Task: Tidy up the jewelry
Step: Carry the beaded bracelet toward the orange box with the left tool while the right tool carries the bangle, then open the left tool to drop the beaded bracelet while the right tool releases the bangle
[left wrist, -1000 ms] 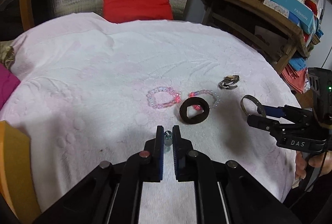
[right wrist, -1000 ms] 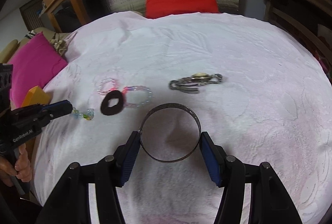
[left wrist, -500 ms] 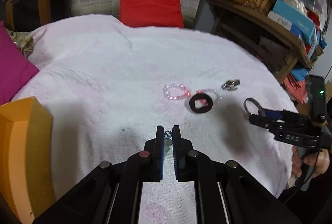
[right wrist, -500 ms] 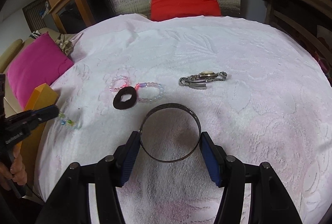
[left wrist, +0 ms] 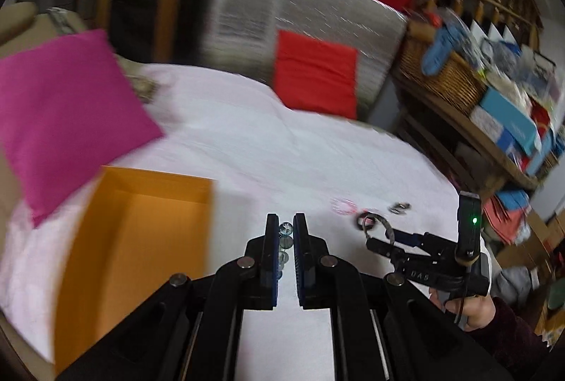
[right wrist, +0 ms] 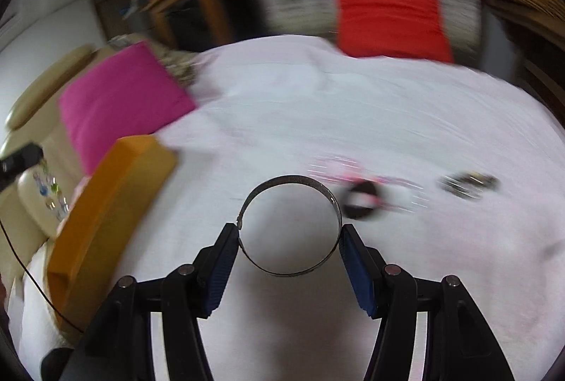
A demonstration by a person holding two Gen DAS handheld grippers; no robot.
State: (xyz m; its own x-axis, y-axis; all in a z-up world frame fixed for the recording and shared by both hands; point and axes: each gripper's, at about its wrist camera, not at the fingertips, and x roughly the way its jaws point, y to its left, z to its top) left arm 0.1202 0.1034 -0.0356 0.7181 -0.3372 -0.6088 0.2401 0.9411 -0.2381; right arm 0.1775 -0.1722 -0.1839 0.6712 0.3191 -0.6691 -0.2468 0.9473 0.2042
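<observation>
Aloft — bangle (right wrist: 289, 225), bead string (left wrist: 284, 239).

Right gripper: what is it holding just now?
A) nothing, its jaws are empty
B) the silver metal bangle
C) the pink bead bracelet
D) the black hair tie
B. In the right wrist view the right gripper has its blue pads pressed against either side of the silver metal bangle, while the black hair tie and pink bead bracelet lie beyond it on the white cloth.
</observation>
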